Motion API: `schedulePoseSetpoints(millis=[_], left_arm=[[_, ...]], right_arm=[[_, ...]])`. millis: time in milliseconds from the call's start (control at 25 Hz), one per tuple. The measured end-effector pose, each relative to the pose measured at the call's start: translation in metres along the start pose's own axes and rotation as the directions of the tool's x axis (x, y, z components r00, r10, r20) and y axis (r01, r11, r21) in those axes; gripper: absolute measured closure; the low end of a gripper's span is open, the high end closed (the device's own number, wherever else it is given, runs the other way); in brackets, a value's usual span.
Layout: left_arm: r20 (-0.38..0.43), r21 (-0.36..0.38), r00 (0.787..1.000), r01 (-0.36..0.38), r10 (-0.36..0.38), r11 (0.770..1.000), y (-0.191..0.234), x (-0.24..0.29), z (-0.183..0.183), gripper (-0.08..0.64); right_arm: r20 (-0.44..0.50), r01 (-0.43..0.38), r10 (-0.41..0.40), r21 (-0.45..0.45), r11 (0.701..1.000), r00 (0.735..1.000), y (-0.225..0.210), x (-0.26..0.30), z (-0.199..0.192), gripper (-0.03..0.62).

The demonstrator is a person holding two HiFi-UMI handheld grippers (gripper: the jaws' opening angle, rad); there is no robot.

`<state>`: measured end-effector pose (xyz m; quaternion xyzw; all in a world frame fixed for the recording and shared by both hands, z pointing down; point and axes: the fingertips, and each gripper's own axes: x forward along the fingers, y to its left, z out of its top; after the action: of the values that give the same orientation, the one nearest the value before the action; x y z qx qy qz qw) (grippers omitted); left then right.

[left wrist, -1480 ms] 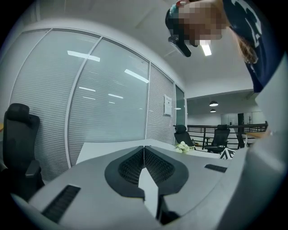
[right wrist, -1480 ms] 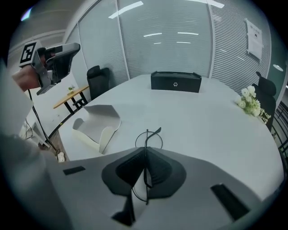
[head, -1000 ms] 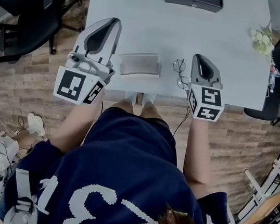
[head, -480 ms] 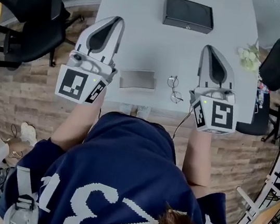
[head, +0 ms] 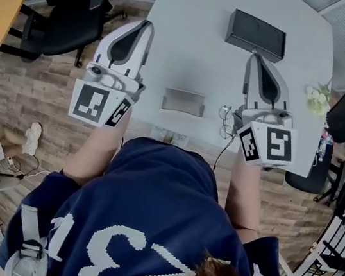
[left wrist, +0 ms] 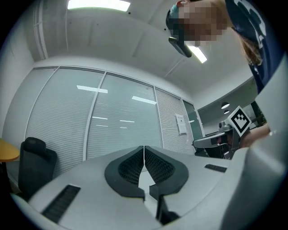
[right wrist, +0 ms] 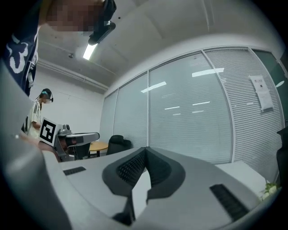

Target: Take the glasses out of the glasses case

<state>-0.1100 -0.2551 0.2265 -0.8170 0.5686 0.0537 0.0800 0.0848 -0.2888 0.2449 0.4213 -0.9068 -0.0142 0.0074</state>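
Left gripper [head: 139, 29]: jaws shut together, empty. Right gripper [head: 257, 60]: same.

Glasses [head: 226, 119]: out, lying just right of glasses case [head: 183, 102], partly hidden by right gripper.

Judged light, thin-framed, fragile; grip bridge or temple, not lens.

Both grippers flank case, held above it, aimed at far wall.

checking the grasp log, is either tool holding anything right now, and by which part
Nothing is held: left tool and right tool are both shut and empty.

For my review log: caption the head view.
Left tongs and right tongs shut above the table; glasses lie beside the grey case.
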Motion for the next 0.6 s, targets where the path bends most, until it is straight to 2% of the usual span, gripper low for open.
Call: schedulePoseSetpoints(millis=[200, 600], left_arm=[[-0.001, -0.003, 1.0, -0.015, 0.015, 1.0, 0.0045, -0.0054, 0.0007, 0.54], [-0.003, -0.013, 1.0, -0.004, 0.004, 1.0, 0.005, -0.0052, -0.0021, 0.54]], right_arm=[[0.005, -0.017, 0.017, 0.039, 0.999, 1.0, 0.0061, 0.0047, 0.0005, 0.568], [0.0, 0.009, -0.009, 0.069, 0.998, 1.0, 0.0064, 0.0083, -0.0003, 0.568]])
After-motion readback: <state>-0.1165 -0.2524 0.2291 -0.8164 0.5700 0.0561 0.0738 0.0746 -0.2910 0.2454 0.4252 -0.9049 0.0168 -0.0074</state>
